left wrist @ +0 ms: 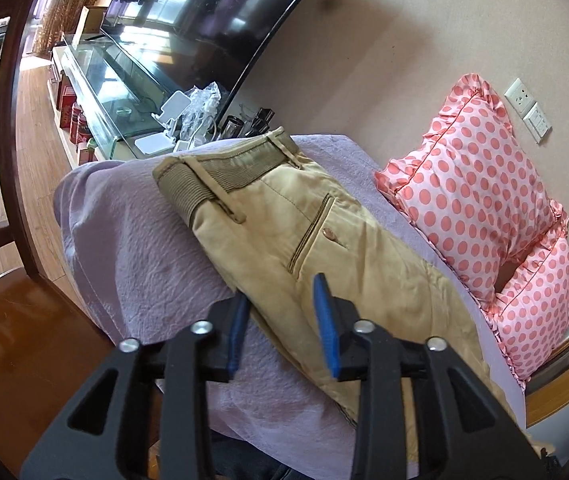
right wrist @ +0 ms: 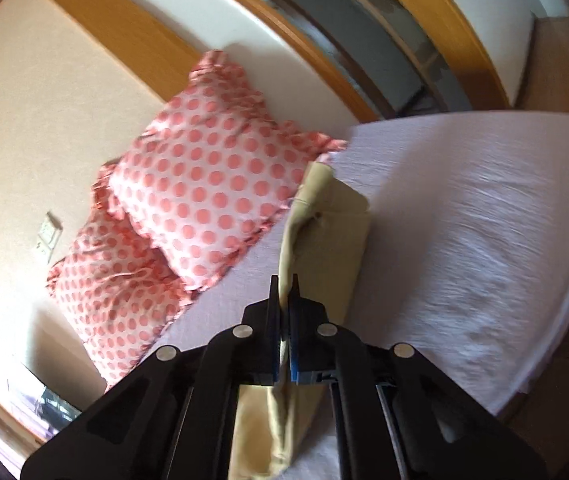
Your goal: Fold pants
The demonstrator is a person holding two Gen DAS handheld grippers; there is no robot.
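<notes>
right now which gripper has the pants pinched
The right gripper: its jaws are shut on a fold of the pants. The left gripper is open above them.

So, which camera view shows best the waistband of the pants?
The left wrist view: the ribbed waistband lies in full sight with its belt loops, beyond the open left hand-held gripper. The right wrist view shows only a fabric fold pinched by the right hand-held gripper, no waistband.

I can't see the pants (left wrist: 324, 248) legs past my left gripper (left wrist: 284, 320), bed sheet (right wrist: 464, 240) blurry, shelf bits too small
</notes>
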